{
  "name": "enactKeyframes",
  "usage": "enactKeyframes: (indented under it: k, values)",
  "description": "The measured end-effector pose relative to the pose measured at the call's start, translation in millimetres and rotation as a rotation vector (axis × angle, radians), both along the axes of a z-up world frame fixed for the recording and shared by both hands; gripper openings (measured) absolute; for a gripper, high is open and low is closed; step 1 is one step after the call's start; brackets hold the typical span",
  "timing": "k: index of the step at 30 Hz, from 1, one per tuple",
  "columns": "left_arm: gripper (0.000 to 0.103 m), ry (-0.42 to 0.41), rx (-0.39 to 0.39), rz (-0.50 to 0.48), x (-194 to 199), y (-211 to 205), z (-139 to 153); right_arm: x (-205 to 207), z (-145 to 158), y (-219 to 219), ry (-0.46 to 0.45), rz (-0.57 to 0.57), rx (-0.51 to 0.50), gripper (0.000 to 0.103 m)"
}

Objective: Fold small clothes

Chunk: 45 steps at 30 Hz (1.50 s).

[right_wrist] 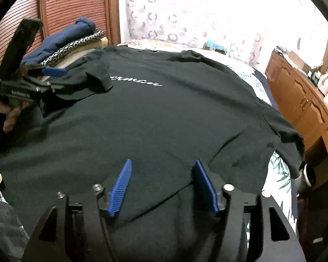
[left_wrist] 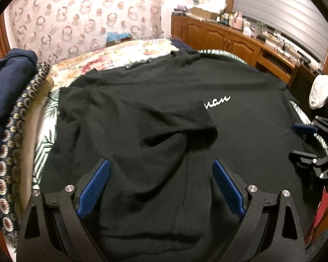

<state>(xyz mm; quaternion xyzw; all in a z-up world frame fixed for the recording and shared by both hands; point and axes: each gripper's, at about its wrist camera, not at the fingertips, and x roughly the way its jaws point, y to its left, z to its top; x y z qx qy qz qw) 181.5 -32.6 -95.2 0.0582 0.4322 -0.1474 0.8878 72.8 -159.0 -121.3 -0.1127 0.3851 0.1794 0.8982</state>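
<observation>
A black T-shirt (left_wrist: pixel 240 126) with white script lettering lies spread face up on the bed; it also shows in the right wrist view (right_wrist: pixel 175 113). Its left sleeve (left_wrist: pixel 175 122) is folded in over the chest and covers the start of the lettering. My left gripper (left_wrist: pixel 160 163) is open and empty, hovering over the folded left side of the shirt; it also shows in the right wrist view (right_wrist: pixel 54 72). My right gripper (right_wrist: pixel 163 163) is open and empty above the lower right part of the shirt, near the hem; it also shows in the left wrist view (left_wrist: pixel 304 131).
A leaf-print bedsheet (right_wrist: pixel 280 179) lies under the shirt. A navy garment (left_wrist: pixel 8 91) and a ring-patterned cloth (left_wrist: pixel 15 144) are stacked at the left. A wooden cabinet (left_wrist: pixel 225 37) with clutter stands along the right wall. A patterned curtain (left_wrist: pixel 76 15) hangs behind the bed.
</observation>
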Motion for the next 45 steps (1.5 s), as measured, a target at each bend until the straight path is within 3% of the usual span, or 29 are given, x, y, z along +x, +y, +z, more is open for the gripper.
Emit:
enactKeyframes:
  k: [4,8,11,16,21,26,32,35,38,40,41,42,45]
  values:
    - [0.096,0.028,0.03,-0.008,5,-3,-10,-3,2,-5,0.008,-0.018,0.013,0.082]
    - [0.103,0.04,0.038,-0.023,7,-7,-12,-6,5,-10,0.011,-0.01,0.014,0.082]
    - [0.103,0.041,0.037,-0.023,6,-10,-11,-5,13,-26,-0.029,-0.04,0.034,0.082]
    - [0.103,0.042,0.038,-0.023,6,-10,-11,-11,37,-77,-0.101,-0.136,0.128,0.082]
    - [0.103,0.041,0.039,-0.019,9,-11,-10,7,46,-129,-0.108,-0.24,0.106,0.082]
    - [0.103,0.042,0.04,-0.021,9,-12,-10,49,39,-173,-0.03,-0.32,0.148,0.08]
    - [0.103,0.042,0.038,-0.023,9,-11,-10,97,20,-193,0.08,-0.354,0.194,0.073]
    - [0.103,0.043,0.037,-0.022,8,-10,-9,124,15,-204,0.127,-0.361,0.263,0.071]
    - [0.103,0.044,0.034,-0.023,9,-10,-9,135,15,-208,0.151,-0.355,0.342,0.06]
    - [0.103,0.046,0.033,-0.02,9,-9,-9,140,15,-213,0.165,-0.328,0.399,0.045]
    - [0.103,0.046,0.035,-0.018,8,-9,-9,137,17,-215,0.163,-0.308,0.41,0.029]
    - [0.103,0.042,0.034,-0.012,7,-9,-8,138,22,-212,0.148,-0.303,0.383,0.015]
    - [0.103,0.0,0.018,-0.001,0,-6,0,128,40,-204,0.047,-0.293,0.251,0.011]
